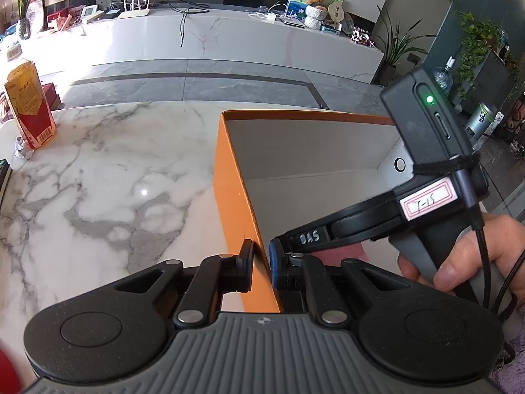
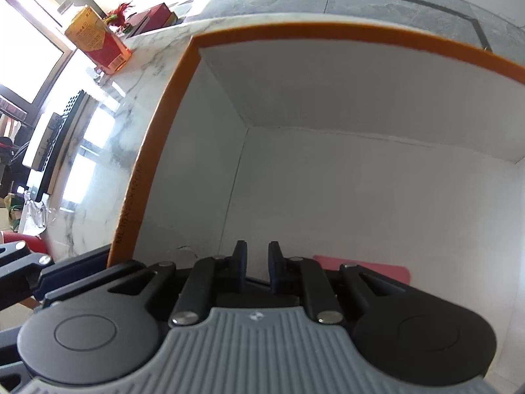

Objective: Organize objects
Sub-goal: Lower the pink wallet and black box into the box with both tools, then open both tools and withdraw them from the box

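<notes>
Left tongs (image 1: 261,264) clench the box (image 1: 229,177) wall; only the right view shows the right tongs (image 2: 257,262) closed empty, a pink item (image 2: 377,267) just right.

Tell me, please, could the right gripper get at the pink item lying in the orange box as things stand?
Probably yes. The right gripper is shut and already inside the orange box, pointing down, with the pink item on the floor just beside it. Nothing lies between them; the left gripper only clamps the box wall.

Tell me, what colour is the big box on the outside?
Orange outside, white inside: the box shows it best in the left wrist view.
</notes>
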Demonstrator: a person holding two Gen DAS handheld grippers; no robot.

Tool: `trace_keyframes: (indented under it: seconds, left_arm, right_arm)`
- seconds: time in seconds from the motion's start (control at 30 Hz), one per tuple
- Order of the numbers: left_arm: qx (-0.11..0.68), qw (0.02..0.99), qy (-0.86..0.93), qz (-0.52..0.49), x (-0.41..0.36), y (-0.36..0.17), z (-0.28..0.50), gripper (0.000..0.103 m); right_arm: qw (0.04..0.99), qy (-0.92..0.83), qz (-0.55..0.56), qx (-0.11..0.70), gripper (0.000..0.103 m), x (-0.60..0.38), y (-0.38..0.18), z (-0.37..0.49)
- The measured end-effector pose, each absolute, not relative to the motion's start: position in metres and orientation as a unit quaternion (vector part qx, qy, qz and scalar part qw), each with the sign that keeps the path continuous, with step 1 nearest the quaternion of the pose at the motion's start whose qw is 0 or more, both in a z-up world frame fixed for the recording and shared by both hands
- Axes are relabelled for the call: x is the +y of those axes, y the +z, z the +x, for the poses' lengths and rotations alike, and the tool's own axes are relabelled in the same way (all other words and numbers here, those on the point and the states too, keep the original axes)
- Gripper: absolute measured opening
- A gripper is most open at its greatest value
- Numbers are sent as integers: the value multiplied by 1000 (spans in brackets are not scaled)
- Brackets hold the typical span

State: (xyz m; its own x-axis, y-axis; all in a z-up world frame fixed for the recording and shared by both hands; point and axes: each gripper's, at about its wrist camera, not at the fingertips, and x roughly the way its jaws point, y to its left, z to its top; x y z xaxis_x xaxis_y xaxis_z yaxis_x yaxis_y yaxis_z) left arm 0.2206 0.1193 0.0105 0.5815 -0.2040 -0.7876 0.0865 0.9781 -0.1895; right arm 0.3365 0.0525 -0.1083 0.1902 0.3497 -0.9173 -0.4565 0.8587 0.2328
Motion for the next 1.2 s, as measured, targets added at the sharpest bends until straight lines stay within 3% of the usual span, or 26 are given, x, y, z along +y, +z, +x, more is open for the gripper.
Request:
trace_keyframes:
  seconds: [0.03, 0.07, 0.1, 0.33, 0.53, 0.83, 1.0, 1.07, 1.2]
  left_arm:
    - [450, 887, -82, -64, 119, 11, 220, 12]
    - [450, 887, -81, -64, 119, 11, 220, 12]
    - [450, 887, -81, -65, 119, 11, 220, 12]
    - [452, 887, -78, -57, 117, 11, 221, 12]
    - [454, 886, -76, -54, 116, 12, 220, 12]
    - [438, 896, -58, -50, 117, 29, 205, 13]
    - [406, 911, -57, -49, 117, 50, 173, 15]
    - [399, 913, -62, -55, 115, 56, 158, 21]
    - [410, 906, -77, -72, 108, 59, 131, 28]
  right_arm:
    - [779, 252, -52, 572, 21, 50, -105, 339]
    - [786, 237, -58, 568, 35, 45, -103, 342]
    - [791, 224, -60, 566, 38, 39, -104, 346]
    - [777, 192, -38, 599, 36, 14, -117, 363]
    - [772, 195, -83, 599, 33, 22, -118, 355]
    - [817, 226, -67, 526, 32, 15, -84, 326]
    - [873, 261, -61, 407, 44, -13, -31, 267]
    - [883, 268, -55, 380, 56, -26, -17, 243]
    - [891, 273, -35, 361, 58, -52, -8, 201]
